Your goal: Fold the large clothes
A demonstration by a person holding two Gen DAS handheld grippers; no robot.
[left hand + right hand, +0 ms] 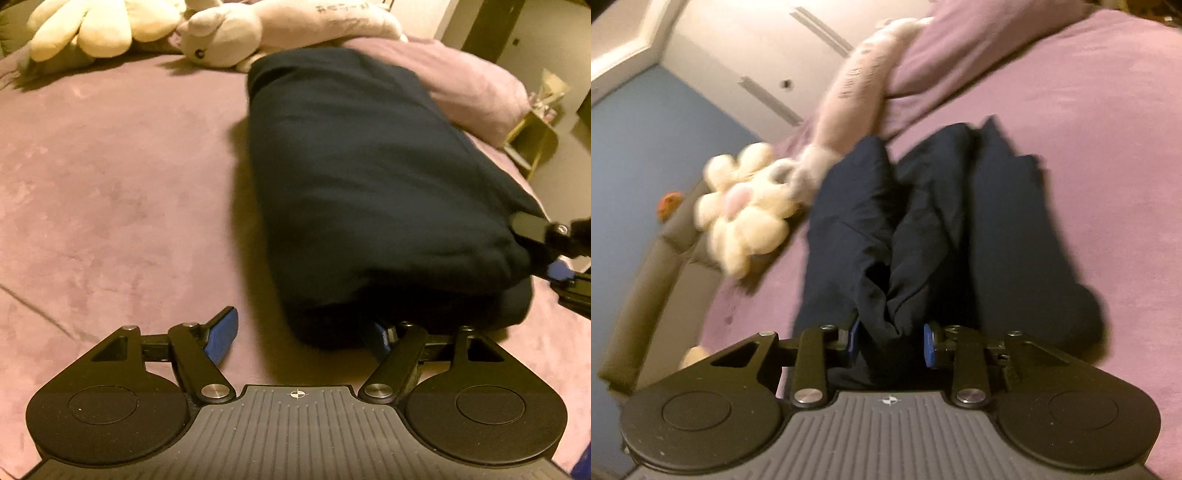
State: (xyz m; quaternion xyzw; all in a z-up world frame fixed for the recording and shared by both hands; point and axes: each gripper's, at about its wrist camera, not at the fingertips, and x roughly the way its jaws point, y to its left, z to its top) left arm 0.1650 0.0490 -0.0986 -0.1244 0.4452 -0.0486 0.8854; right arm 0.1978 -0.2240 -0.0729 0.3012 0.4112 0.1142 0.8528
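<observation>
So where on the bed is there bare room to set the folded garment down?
Free: the purple bedspread left of the dark garment, between the left claw and the plush toys. Crowded: the plush toys and pillow at the garment's far end.

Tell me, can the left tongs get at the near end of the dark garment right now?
Probably yes. The left tongs stand open right at the dark garment's near end, nothing between; the right tongs grip its other corner, off to the side.
</observation>
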